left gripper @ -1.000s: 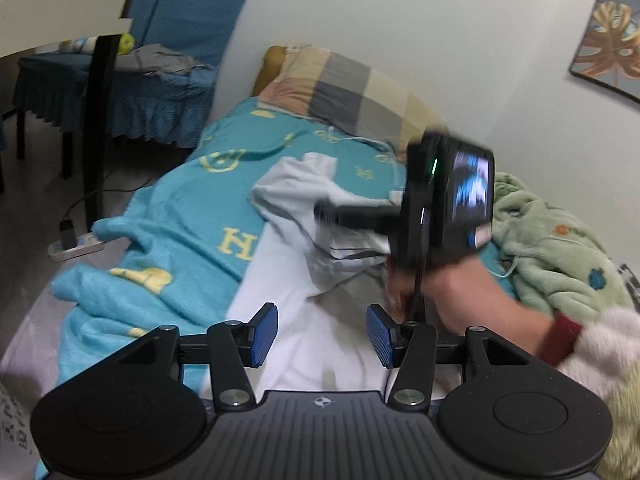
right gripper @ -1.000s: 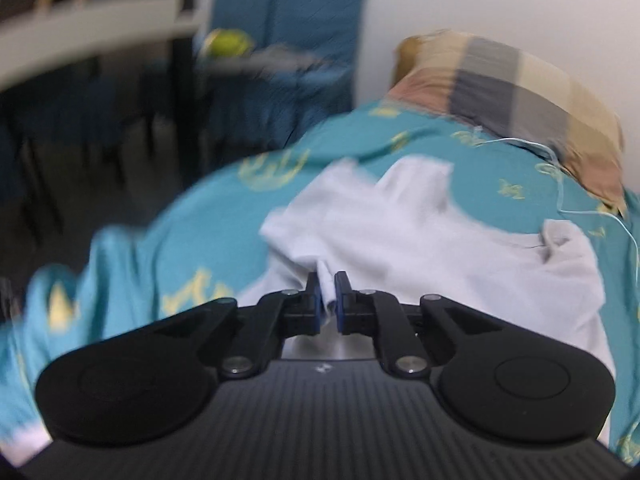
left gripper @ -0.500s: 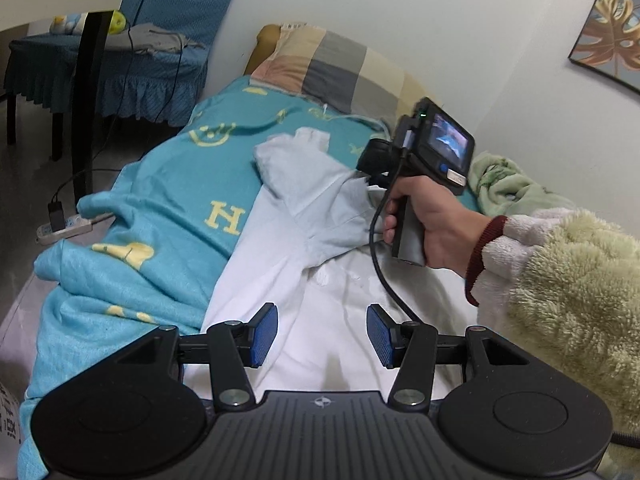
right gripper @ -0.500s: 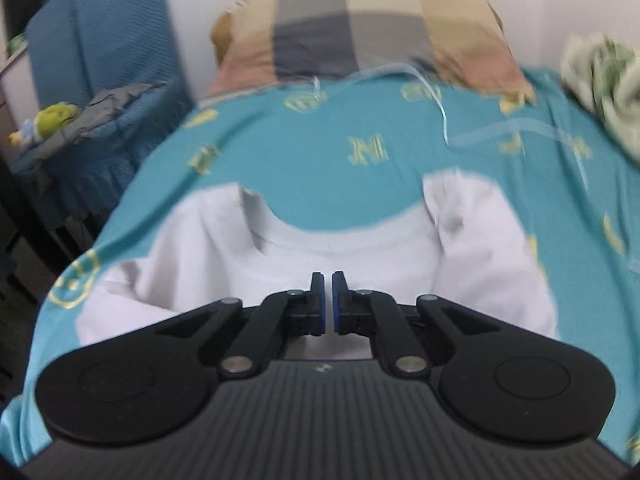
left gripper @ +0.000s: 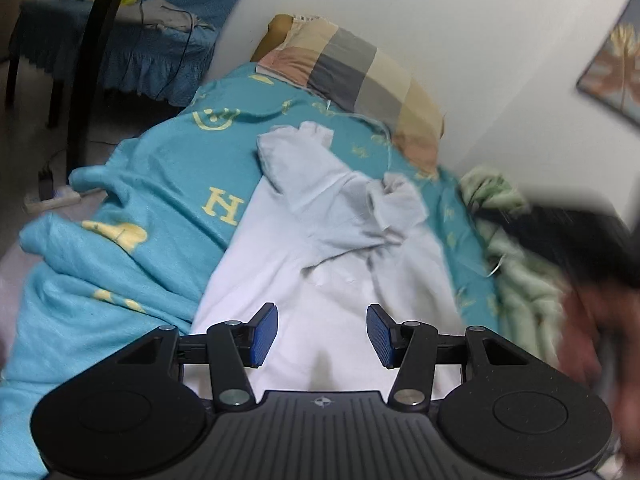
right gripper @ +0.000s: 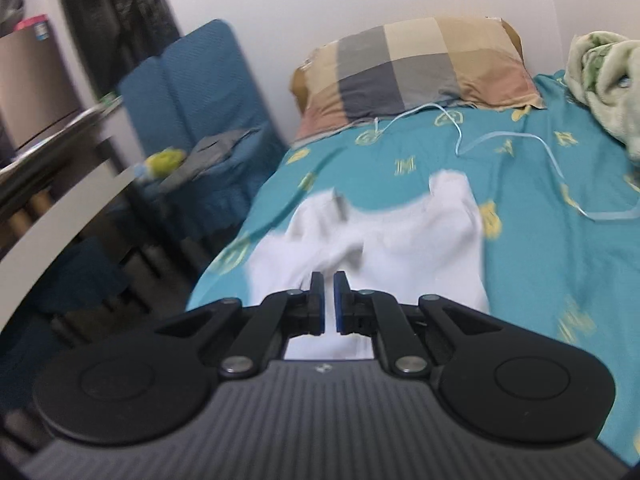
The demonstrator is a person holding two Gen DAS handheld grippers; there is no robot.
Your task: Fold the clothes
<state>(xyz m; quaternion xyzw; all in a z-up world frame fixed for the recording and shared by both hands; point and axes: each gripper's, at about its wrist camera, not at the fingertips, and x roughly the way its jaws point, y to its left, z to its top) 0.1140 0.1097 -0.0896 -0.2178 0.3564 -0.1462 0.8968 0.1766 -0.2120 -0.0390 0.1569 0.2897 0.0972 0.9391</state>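
A white T-shirt (left gripper: 320, 256) lies on the teal bedspread (left gripper: 168, 184), its upper part folded back over the body with the sleeves crumpled. My left gripper (left gripper: 322, 334) is open and empty, hovering over the shirt's lower part. In the right wrist view the same shirt (right gripper: 400, 240) lies ahead. My right gripper (right gripper: 328, 300) has its jaws almost together with a thin gap, and no cloth shows between them. The right gripper appears only as a dark blur at the right edge of the left wrist view (left gripper: 580, 240).
A checked pillow (right gripper: 416, 64) sits at the head of the bed, with a thin white cable (right gripper: 516, 140) across the bedspread. A green fleece blanket (right gripper: 604, 80) is bunched by the wall. A blue-covered chair (right gripper: 200, 104) and a table (right gripper: 60, 200) stand left of the bed.
My right gripper has pulled back from the shirt and swung to the right edge of the left view. The shirt's folded upper part now lies free on the bed. My left gripper stayed open.
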